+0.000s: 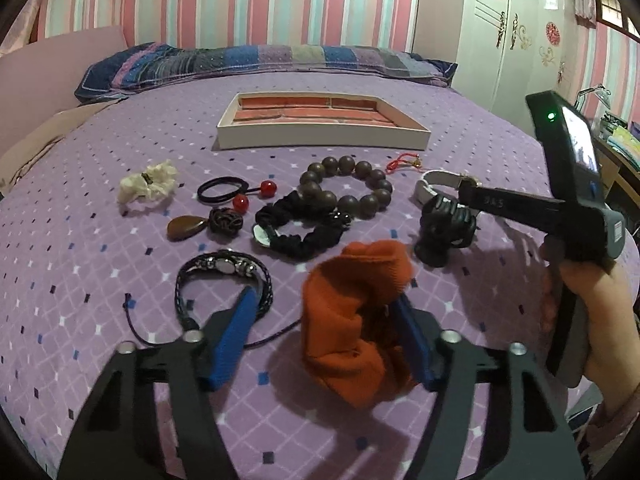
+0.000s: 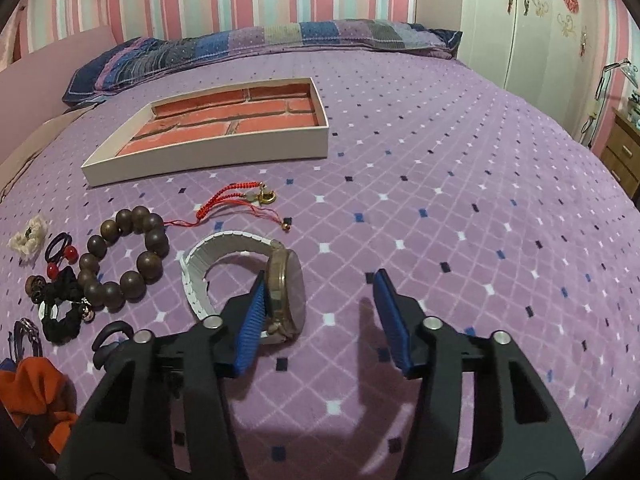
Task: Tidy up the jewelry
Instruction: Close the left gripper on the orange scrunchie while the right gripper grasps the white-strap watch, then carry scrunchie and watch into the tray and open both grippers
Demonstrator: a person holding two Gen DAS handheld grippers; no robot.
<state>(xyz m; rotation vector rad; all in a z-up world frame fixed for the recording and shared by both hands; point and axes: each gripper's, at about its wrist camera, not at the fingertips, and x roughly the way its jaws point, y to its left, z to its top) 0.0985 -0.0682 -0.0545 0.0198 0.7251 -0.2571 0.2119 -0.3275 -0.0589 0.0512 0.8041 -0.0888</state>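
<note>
My left gripper is open, its jaws wide around an orange scrunchie on the purple bedspread; the scrunchie drapes over the right finger. My right gripper is open above the bed, with a white-banded watch lying by its left finger. The right gripper also shows in the left wrist view, near a black hair claw. Wooden bead bracelet, black scrunchie, braided leather bracelet, brown pendant and red-bead hair tie lie spread out. A white tray with a brick-pattern floor sits behind them.
A cream scrunchie lies far left and a red cord charm in front of the tray. A striped pillow lies at the bed's head. A white wardrobe and a wooden nightstand stand to the right.
</note>
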